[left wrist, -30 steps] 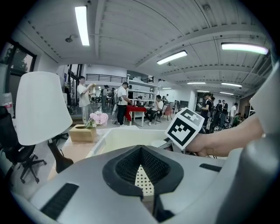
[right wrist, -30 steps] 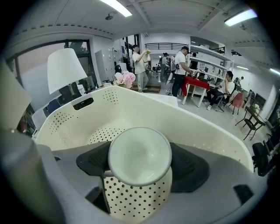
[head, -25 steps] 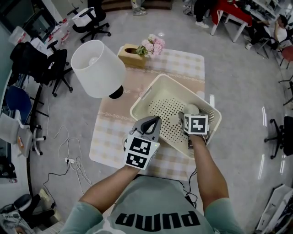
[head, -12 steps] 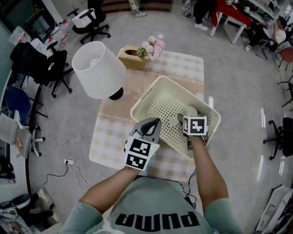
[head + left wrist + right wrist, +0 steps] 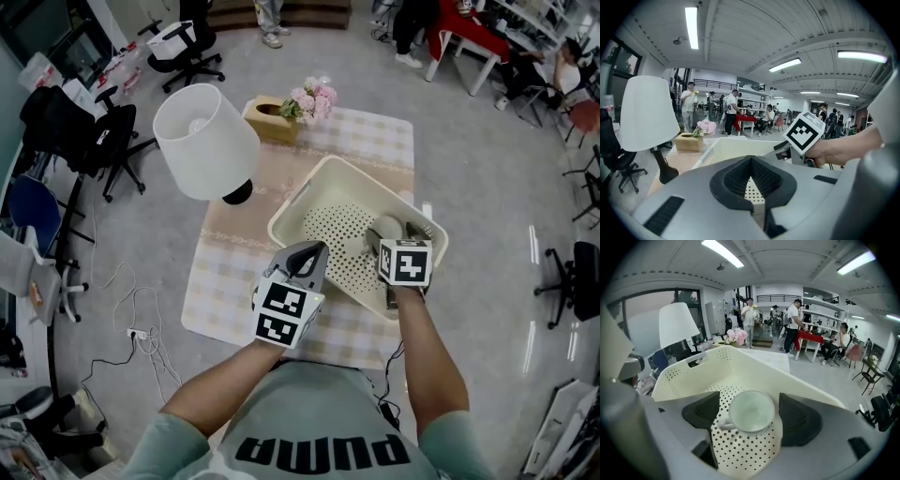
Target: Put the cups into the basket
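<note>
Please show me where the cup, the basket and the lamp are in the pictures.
cup (image 5: 751,412): right gripper view, on its inner bottom.
basket (image 5: 740,366): right gripper view, on its far inner wall.
lamp (image 5: 206,141): head view, on the shade.

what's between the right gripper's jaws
A white cup, resting in the basket; the right gripper stands open around it. Shown in the right gripper view.

The basket (image 5: 356,178) looked like matt cream plastic, its floor perforated; the cup (image 5: 751,412) was glossy, smooth white, ceramic-looking; a checked cloth (image 5: 225,272) covered the surface; the lamp shade (image 5: 204,141) was matt white; the left gripper (image 5: 752,180) and right gripper (image 5: 750,416) had smooth grey plastic shells, with dark ribbed pads (image 5: 799,420) on the jaws.
</note>
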{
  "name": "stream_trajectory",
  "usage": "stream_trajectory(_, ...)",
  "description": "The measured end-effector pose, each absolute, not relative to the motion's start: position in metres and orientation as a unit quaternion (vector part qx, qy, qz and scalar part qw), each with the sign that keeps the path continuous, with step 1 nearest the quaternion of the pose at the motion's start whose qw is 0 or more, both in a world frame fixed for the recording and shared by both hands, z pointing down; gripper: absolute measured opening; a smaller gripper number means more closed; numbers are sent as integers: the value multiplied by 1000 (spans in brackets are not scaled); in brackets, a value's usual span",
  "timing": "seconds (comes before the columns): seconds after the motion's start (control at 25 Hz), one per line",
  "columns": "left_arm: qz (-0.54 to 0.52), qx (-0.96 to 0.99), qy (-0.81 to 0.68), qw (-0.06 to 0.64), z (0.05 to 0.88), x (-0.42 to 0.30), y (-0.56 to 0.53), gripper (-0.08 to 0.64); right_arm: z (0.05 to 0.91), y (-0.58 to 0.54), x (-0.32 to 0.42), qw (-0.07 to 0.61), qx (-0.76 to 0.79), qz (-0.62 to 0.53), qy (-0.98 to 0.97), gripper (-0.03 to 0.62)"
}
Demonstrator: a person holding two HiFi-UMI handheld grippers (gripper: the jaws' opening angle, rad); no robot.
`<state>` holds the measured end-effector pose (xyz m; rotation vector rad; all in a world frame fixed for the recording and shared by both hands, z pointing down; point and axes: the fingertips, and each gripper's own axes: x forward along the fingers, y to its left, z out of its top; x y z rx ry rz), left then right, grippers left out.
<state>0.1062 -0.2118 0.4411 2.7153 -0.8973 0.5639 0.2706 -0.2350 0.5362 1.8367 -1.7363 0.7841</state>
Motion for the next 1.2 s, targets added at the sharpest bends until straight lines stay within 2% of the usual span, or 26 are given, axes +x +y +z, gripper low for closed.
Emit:
stream_trajectory(0.4, 176, 930, -302, 111, 432, 95, -195, 0, 474, -188, 227, 212, 670, 211, -679, 387)
stream_trajectory(0.76, 171, 928, -312, 112, 439, 63, -159, 0, 455, -137, 160, 181, 627, 180, -736, 382)
stream_trajectory(0.84, 169, 927, -314, 115, 441, 55, -151, 0, 454, -125, 148, 178, 624, 168, -742, 337)
stream_trajectory(0.92, 167, 926, -317, 120, 443, 46, -143, 0, 454, -114, 136, 175, 618, 157, -750, 193)
stream_trajectory(0.96, 165, 925, -319, 122, 444, 41, -139, 0, 454, -108, 129, 173, 614, 152, -755, 155)
stream_trajectory(1.08, 160, 924, -323, 129, 447, 27, -129, 0, 455, -92, 111, 171, 600, 141, -768, 68)
stream_trajectory(1.2, 163, 920, -329, 135, 453, 11, -119, 0, 459, -74, 91, 178, 581, 136, -783, 34)
